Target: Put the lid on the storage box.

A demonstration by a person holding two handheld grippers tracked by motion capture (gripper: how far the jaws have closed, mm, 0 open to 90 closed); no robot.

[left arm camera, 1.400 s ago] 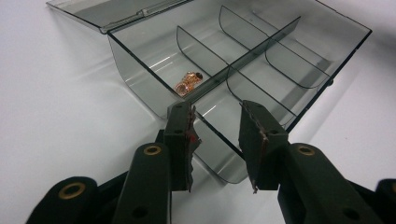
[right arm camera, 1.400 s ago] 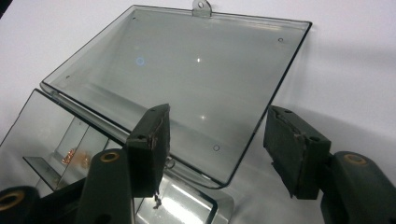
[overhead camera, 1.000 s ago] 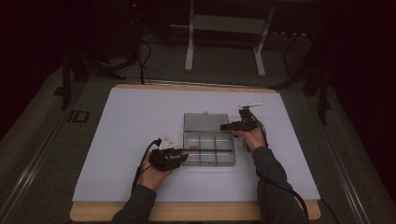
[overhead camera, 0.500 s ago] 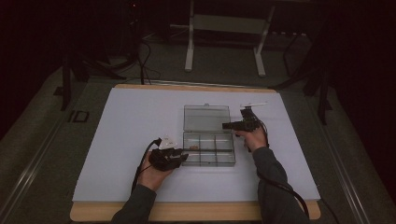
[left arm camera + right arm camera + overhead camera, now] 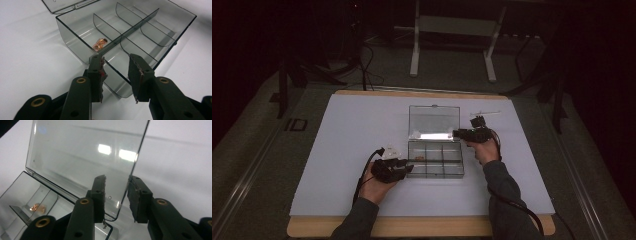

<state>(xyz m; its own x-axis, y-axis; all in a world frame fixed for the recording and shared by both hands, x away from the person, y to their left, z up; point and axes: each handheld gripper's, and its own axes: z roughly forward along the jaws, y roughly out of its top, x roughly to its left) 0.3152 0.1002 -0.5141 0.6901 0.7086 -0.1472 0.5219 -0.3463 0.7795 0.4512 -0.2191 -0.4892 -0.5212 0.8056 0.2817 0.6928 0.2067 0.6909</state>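
Lid raised on clear compartment box

Left gripper sits at the near left corner of the clear plastic box, which lies around the middle of the white table sheet. Seen from the left gripper view, its jaws stand moderately apart and straddle the box's near corner wall without closing on it; they hold nothing. Inside, thin dividers split the tray into small compartments, and a little copper-coloured piece rests in one of them, against the long middle divider.

Right of that, the hinged lid stands tilted up and back from the far edge of the tray, a bright reflection along its lower part. The right gripper is at the lid's right side; in the right gripper view its jaws are partly open with the lid's free corner between them, and I cannot tell whether either pad touches it.

Judging by its look, the box is light, stiff and slick, with thin walls that could crack or skid under a hard squeeze. The lid is best taken by its edge near a corner, with the tray steadied at a wall, since a light box like this would likely slide on the sheet.
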